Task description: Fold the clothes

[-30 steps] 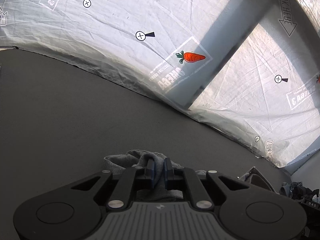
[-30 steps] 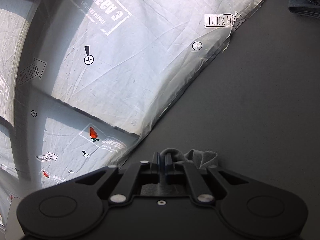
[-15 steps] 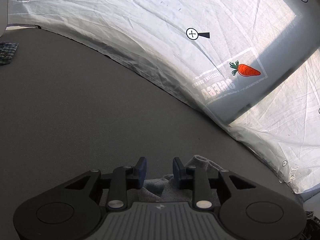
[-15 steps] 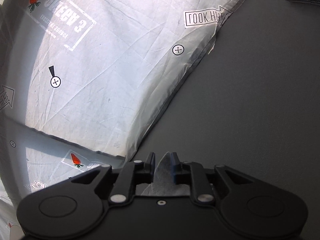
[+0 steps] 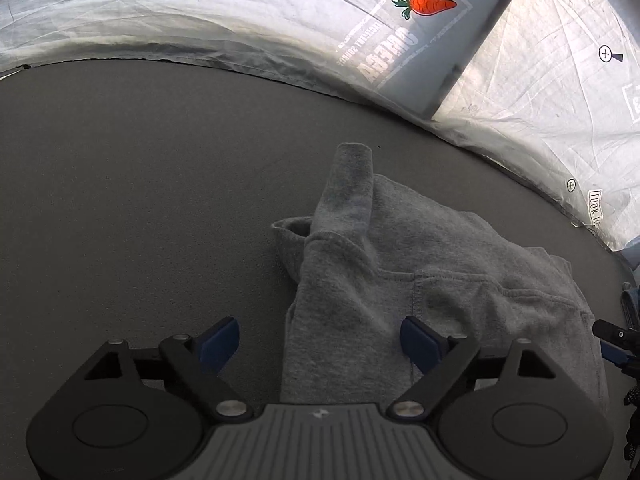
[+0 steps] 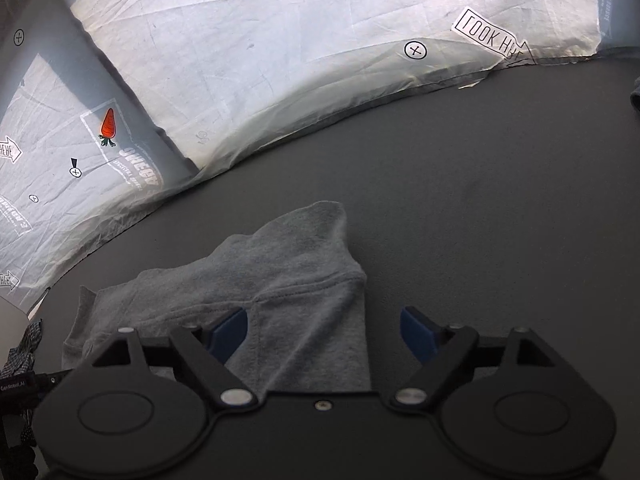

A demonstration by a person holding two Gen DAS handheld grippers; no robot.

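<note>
A grey sweatshirt-like garment (image 5: 400, 280) lies crumpled on the dark grey table (image 5: 140, 200), one sleeve-like part sticking toward the far edge. My left gripper (image 5: 320, 340) is open just above its near left part, holding nothing. The same garment (image 6: 280, 280) shows in the right wrist view, lying flat with a seam across it. My right gripper (image 6: 324, 328) is open over its near right corner, empty.
A white printed sheet (image 5: 240, 20) with carrots and markers borders the far table edge (image 6: 280, 60). A dark checked cloth (image 6: 20, 352) lies at the left edge of the right wrist view. Another dark cloth (image 6: 634, 96) sits at the far right.
Both grippers were shut on the grey garment, then opened and let it go. It now lies on the table, and both grippers have pulled back from it.
</note>
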